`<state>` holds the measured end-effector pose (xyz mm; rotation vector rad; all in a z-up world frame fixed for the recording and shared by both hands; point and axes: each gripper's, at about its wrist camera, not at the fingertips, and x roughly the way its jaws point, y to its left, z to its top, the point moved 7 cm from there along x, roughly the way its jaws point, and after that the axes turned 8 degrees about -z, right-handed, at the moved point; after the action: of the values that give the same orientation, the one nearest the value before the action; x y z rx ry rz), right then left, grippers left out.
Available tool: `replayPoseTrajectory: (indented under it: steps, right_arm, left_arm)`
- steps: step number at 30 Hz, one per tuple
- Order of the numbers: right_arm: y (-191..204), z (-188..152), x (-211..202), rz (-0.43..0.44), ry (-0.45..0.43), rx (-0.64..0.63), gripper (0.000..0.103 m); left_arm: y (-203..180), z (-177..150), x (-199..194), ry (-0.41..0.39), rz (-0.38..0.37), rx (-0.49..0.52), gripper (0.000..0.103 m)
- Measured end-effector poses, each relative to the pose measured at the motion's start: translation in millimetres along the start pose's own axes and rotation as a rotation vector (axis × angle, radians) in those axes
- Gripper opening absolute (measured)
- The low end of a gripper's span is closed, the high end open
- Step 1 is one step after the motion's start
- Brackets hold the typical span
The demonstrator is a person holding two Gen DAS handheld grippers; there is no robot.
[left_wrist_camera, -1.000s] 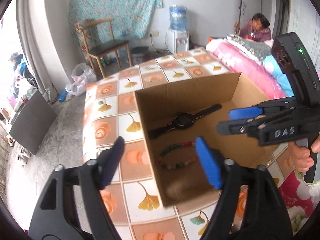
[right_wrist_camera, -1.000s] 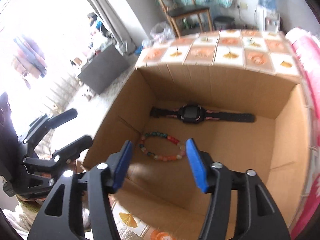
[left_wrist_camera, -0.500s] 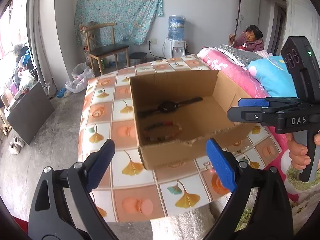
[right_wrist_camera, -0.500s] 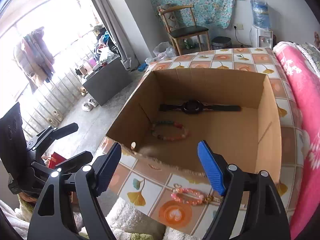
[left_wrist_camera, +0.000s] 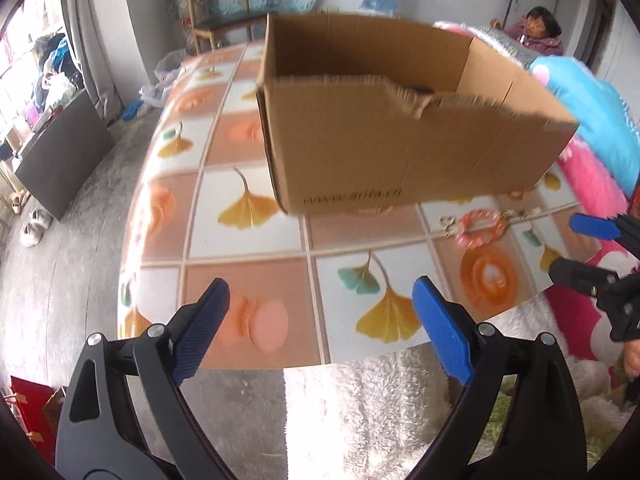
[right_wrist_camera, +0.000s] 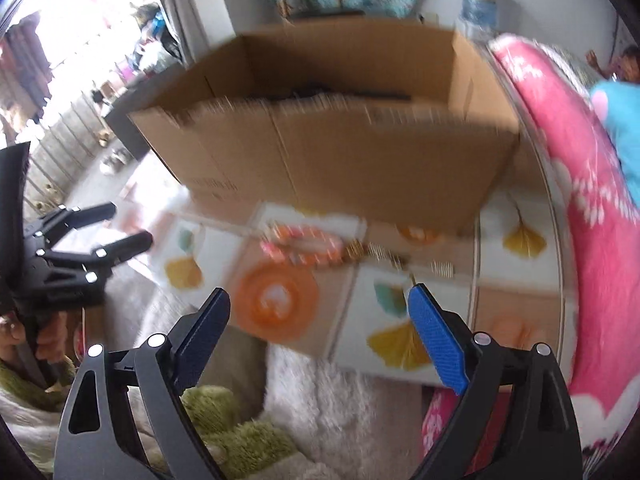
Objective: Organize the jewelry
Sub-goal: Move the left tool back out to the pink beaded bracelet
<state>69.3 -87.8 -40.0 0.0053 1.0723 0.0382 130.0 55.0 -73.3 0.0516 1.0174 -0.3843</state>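
Over the near table edge my left gripper (left_wrist_camera: 316, 326) and right gripper (right_wrist_camera: 318, 334) both hang spread wide, empty. On the tiled tablecloth (left_wrist_camera: 248, 248) ahead lies a pink bead bracelet (right_wrist_camera: 302, 246), just before the cardboard box (left_wrist_camera: 400, 148).

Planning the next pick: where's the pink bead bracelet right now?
The pink bead bracelet lies on the tiled tabletop, just outside the cardboard box's near wall. In the right wrist view it sits ahead of the open right gripper, a gold chain beside it.
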Motion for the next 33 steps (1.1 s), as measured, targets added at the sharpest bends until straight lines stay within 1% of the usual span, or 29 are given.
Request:
replayPoseTrajectory:
  steps: [2,5,9,11,13,16,20,24,33]
  right_arm:
    - [-8,-13,14,-0.052,0.049,0.024,0.088]
    - [-17,-22,26,-0.086,0.086,0.063,0.088]
    - [-26,-24,35,-0.111,0.102,0.095,0.088]
    - [-30,-21,38,-0.152,0.090,0.091,0.088]
    - [-32,-20,40,-0.164,0.086,0.087,0.090]
    - [-33,-20,43,-0.178,0.085,0.092,0.096]
    - [-35,-21,46,-0.185,0.083,0.096,0.096]
    - [-35,-19,46,-0.187,0.086,0.099,0.097]
    - [-35,-19,47,-0.187,0.090,0.103,0.097]
  left_arm:
    - [0,-6,11,0.025,0.014,0.004,0.089]
    - [0,-10,22,0.048,0.031,0.014,0.089]
    - [-3,-15,34,0.077,0.049,0.031,0.089]
    - [-4,-15,34,0.069,0.035,0.023,0.089]
    - [-3,-15,35,0.068,0.029,0.009,0.090]
    - [-2,-16,36,0.063,0.040,0.001,0.094]
    - [0,-16,36,0.058,0.027,-0.017,0.095]
    - [1,-15,37,0.056,0.036,-0.016,0.096]
    - [3,-12,41,0.077,0.024,-0.015,0.096]
